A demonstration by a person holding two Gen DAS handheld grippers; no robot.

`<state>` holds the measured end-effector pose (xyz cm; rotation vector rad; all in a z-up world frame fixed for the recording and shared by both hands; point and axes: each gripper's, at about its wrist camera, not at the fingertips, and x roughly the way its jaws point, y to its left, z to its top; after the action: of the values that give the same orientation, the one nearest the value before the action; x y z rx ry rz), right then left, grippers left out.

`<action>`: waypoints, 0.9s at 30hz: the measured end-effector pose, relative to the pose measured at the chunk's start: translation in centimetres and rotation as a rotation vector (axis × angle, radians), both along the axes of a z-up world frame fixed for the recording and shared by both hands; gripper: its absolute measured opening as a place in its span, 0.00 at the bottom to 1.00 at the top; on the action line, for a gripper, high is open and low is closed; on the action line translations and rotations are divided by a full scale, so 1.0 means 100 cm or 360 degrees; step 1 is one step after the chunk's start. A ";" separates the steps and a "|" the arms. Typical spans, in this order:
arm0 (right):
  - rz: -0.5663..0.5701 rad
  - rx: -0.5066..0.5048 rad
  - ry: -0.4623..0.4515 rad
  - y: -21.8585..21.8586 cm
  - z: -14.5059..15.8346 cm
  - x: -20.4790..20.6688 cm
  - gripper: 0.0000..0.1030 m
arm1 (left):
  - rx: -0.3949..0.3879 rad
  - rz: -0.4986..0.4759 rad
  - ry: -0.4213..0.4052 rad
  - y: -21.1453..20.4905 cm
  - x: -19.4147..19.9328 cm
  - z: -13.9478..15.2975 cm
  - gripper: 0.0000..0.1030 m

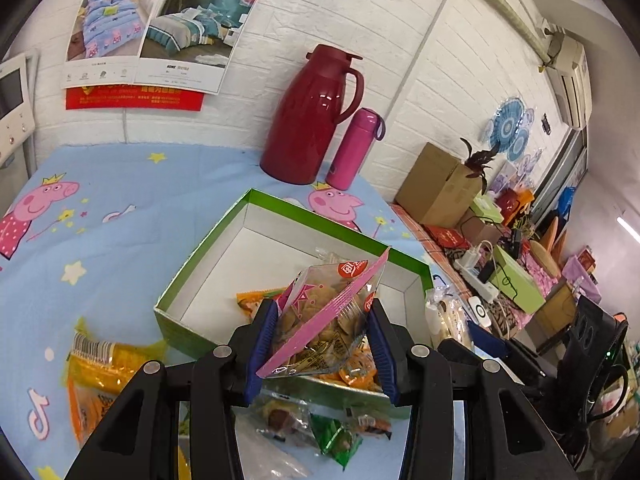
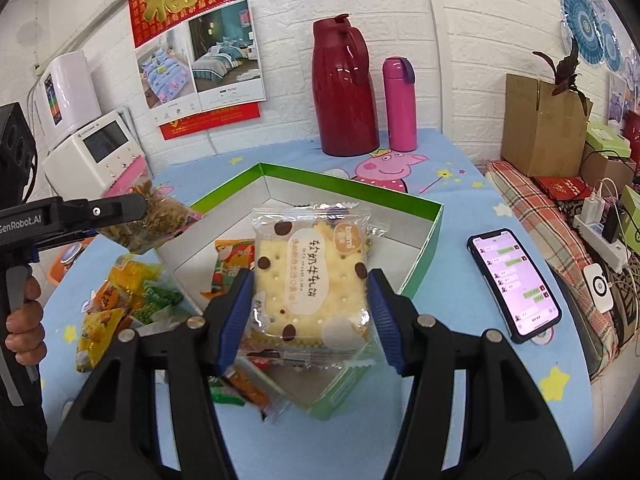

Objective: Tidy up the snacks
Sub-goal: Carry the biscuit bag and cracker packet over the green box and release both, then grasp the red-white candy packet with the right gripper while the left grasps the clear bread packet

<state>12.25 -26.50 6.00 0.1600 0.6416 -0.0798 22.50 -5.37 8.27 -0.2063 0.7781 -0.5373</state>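
We hold two handheld grippers over a table covered in a pale blue cartoon-print cloth (image 2: 460, 160), and each carries a snack above an open green cardboard box with a white inside (image 2: 424, 240). Our right gripper (image 2: 310, 312) has its blue-padded jaws clamped on the two side edges of a square clear-wrapped cream biscuit with dark chocolate dots (image 2: 312, 280), held flat-on and upright to the camera, directly above the near part of the box. Our left gripper (image 1: 320, 334) has its jaws clamped on a clear bag of small brown crackers with a pink sealed edge (image 1: 324, 312); that pink edge runs slantwise from lower left to upper right. In the right wrist view this bag (image 2: 154, 220) hangs just at the box's left wall, so it looks less far over the opening than the biscuit. We judge the right hand's snack the better placed to go in next: the box floor lies straight below it, and a short lowering should do. Several orange and yellow packets (image 1: 356, 372) already lie in the box's near corner, while more yellow and green wrapped snacks (image 2: 116, 300) wait on the cloth to the left. A lit smartphone (image 2: 514, 284) lies on the cloth to the right of the box, apart from it.
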 end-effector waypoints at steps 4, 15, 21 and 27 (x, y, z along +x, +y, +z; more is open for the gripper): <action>-0.0026 -0.0028 0.0037 -0.011 -0.011 0.023 0.57 | 0.0047 0.0023 0.0051 -0.005 0.025 -0.015 0.44; -0.0022 -0.0139 -0.0015 -0.008 -0.015 0.027 0.80 | 0.0030 0.0207 0.0063 0.003 0.033 -0.029 0.94; -0.0040 -0.0054 -0.0114 -0.005 0.011 -0.005 0.81 | 0.0104 0.0199 -0.0023 0.009 0.007 -0.014 0.95; 0.0033 -0.0017 -0.0230 0.017 0.037 -0.044 0.87 | 0.0125 0.0175 -0.0043 0.020 -0.030 0.008 0.95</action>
<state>7.89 -24.76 9.73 0.1477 0.4988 -0.0511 19.46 -3.37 9.05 -0.1678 0.7559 -0.4043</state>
